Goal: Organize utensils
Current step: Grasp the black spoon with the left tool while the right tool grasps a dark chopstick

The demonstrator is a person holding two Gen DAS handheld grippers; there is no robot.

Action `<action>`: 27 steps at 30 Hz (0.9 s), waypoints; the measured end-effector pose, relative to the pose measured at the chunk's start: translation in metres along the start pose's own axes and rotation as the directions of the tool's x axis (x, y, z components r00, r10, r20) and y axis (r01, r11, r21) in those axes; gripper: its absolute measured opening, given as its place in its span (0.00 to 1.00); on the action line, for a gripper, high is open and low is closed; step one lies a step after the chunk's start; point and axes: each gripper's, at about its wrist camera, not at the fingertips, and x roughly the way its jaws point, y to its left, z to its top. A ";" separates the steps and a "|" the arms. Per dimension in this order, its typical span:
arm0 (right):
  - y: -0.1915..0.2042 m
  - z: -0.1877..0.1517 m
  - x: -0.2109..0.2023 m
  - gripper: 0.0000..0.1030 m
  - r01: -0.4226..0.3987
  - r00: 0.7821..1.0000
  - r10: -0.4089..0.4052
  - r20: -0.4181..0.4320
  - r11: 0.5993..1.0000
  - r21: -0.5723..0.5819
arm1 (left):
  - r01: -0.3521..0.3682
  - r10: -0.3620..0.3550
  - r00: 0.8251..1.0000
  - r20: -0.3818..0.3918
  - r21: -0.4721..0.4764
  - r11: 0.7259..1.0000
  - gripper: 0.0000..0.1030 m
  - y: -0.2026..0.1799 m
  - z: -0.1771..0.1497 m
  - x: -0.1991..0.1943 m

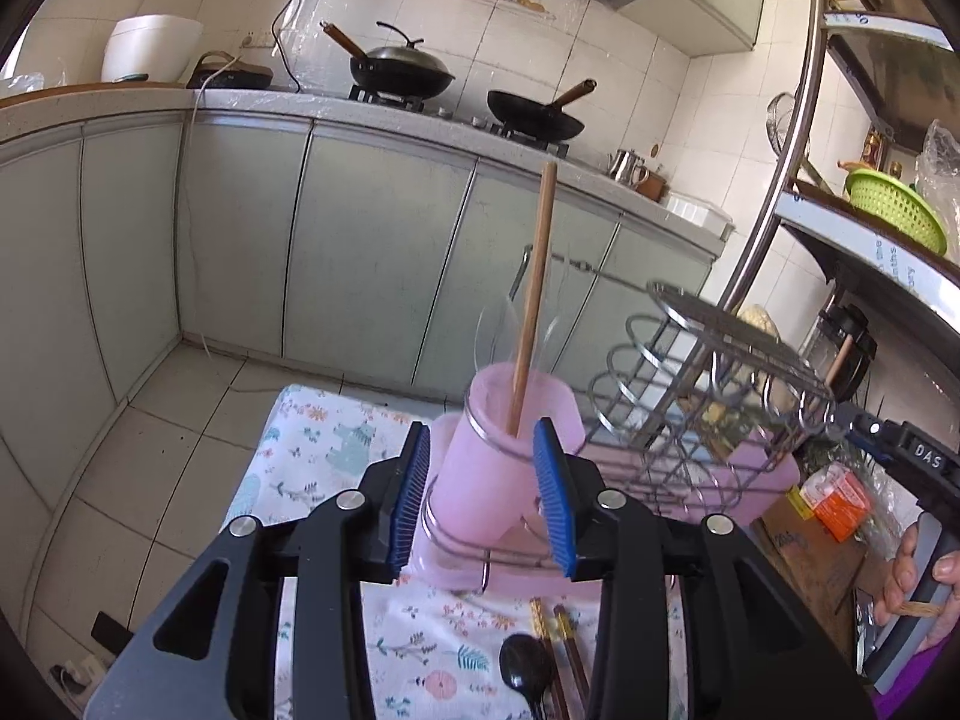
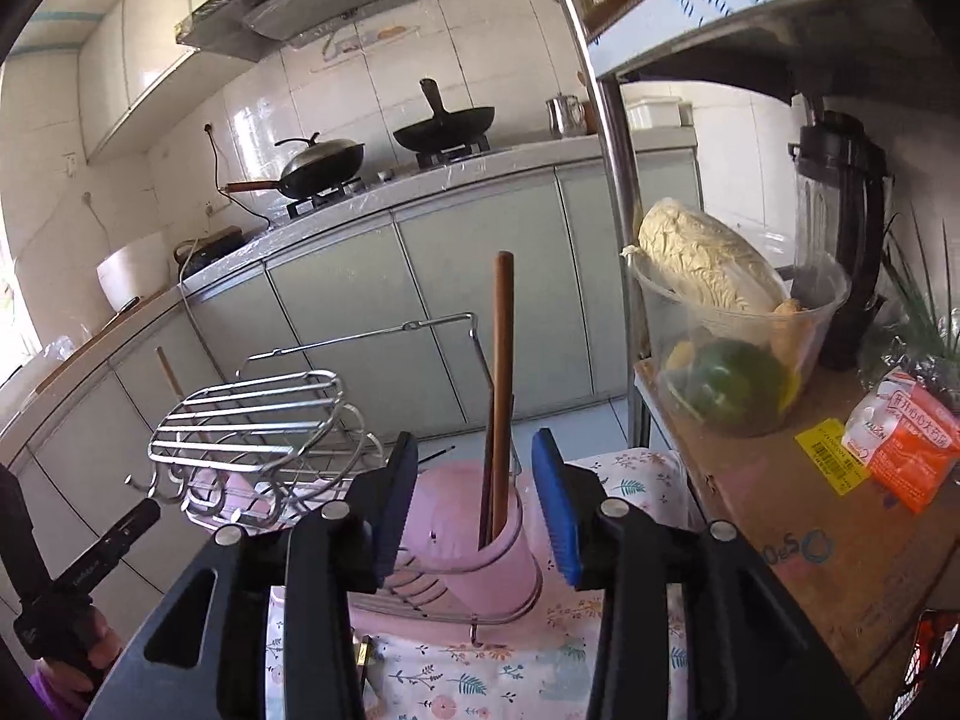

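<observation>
A wire utensil rack with pink plastic cups stands on a floral cloth. My left gripper is open, its blue pads either side of a pink cup that holds a wooden chopstick upright. A black spoon and dark chopsticks lie on the cloth below. My right gripper is open around another pink cup with brown chopsticks standing in it. The rack's wire shelf shows left.
Kitchen counter with two woks behind. A steel shelf post stands right, with a tub of cabbage, a blender, a cardboard box and a green basket.
</observation>
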 end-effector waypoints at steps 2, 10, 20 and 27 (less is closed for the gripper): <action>0.004 -0.010 -0.006 0.38 -0.001 1.000 0.001 -0.001 1.000 -0.007 | 0.001 -0.001 1.000 -0.023 0.007 1.000 0.35 0.000 -0.006 -0.002; 0.015 -0.073 0.001 0.38 -0.039 0.987 0.034 -0.159 0.999 -0.028 | 0.048 -0.040 0.984 -0.171 0.039 0.998 0.35 -0.002 -0.037 0.000; 0.011 -0.131 0.023 0.38 -0.119 0.917 0.138 -0.373 0.990 0.072 | 0.106 -0.059 0.858 -0.511 0.064 0.992 0.32 -0.022 -0.098 0.032; 0.007 -0.151 0.031 0.34 -0.159 0.876 0.205 -0.436 0.977 0.140 | 0.073 -0.012 0.790 -0.613 0.075 0.994 0.23 -0.034 -0.121 0.063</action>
